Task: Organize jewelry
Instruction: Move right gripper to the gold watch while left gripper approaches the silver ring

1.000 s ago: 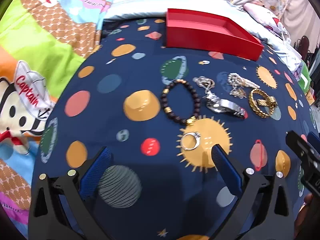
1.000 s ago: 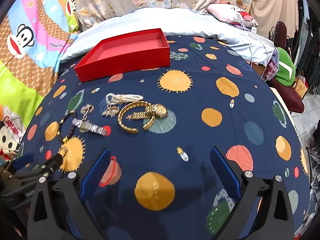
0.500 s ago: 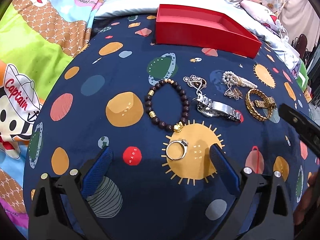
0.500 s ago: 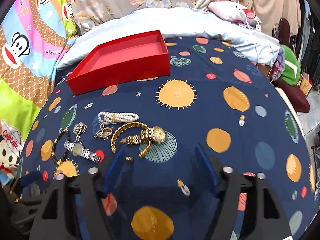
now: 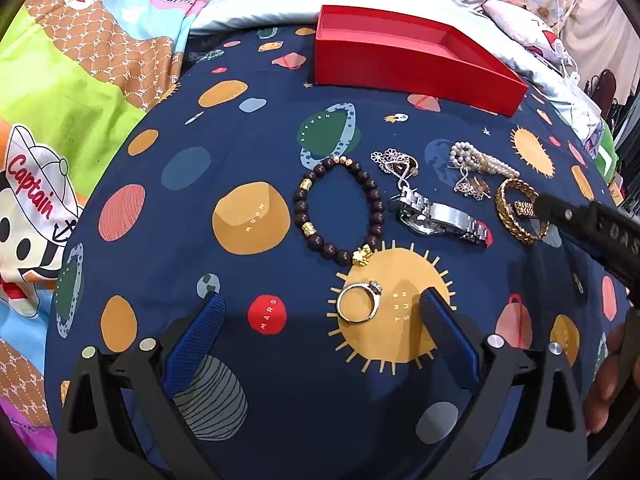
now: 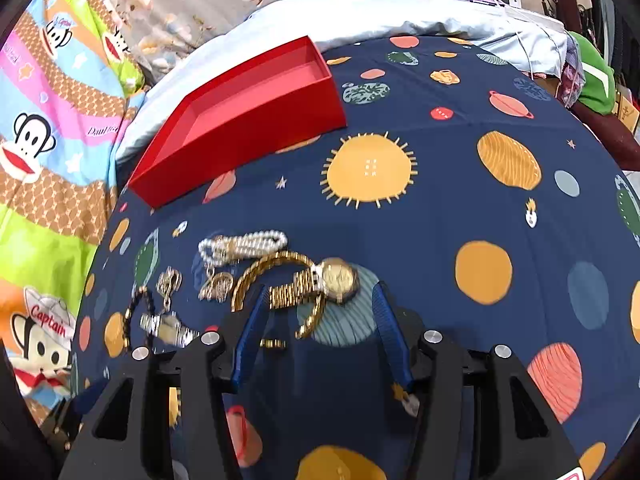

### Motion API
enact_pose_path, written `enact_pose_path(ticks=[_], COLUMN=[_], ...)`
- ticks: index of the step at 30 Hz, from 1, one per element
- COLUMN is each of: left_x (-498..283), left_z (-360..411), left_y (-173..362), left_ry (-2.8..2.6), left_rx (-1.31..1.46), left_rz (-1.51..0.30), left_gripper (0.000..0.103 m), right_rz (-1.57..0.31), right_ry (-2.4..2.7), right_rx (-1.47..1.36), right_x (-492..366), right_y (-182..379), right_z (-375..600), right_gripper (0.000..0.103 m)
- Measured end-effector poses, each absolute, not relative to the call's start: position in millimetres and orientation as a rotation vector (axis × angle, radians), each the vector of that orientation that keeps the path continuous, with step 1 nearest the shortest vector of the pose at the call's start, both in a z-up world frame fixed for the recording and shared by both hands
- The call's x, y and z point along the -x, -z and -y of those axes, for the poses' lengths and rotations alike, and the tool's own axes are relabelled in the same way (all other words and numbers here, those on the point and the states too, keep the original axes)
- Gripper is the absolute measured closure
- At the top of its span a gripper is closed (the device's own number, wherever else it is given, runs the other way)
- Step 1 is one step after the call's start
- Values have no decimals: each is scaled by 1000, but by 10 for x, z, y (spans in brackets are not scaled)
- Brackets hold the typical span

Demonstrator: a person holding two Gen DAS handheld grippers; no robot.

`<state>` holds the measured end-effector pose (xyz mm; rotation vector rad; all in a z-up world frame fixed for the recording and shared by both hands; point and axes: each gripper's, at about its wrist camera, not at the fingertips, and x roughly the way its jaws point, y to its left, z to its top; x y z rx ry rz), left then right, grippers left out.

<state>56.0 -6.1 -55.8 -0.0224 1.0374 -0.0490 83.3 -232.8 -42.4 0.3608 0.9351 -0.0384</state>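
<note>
From the left wrist, the left gripper (image 5: 320, 320) hovers wide open above a silver ring (image 5: 357, 302) near its right finger; from the right wrist, the right gripper (image 6: 320, 308), jaws closing, straddles the gold watch (image 6: 316, 284), its band crosswise, untouched by the pads.
</note>
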Motion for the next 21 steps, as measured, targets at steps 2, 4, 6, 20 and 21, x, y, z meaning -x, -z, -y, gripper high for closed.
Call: enact_pose_path(ticks=[2, 4, 6, 20, 21], left_x=[-563, -563, -562, -501, -498], left_z=[58, 57, 60, 93, 94], left_y=[556, 558, 557, 553, 551], left_ry=[48, 48, 50, 72, 75], left_rx=[25, 26, 25, 22, 24], left_rz=[-1037, -1037, -1037, -1033, -1033], left_gripper=[7, 7, 7, 7, 8], right_rz=[-925, -922, -918, -827, -821], right_ry=[43, 47, 28, -5, -7], right_rx=[-356, -349, -369, -380, -375], right_x=[-878, -922, -946, -762, -730], right_y=[431, 440, 446, 188, 155], right_z=[2333, 2321, 2336, 2373, 2367], right_gripper=[58, 72, 77, 95, 95])
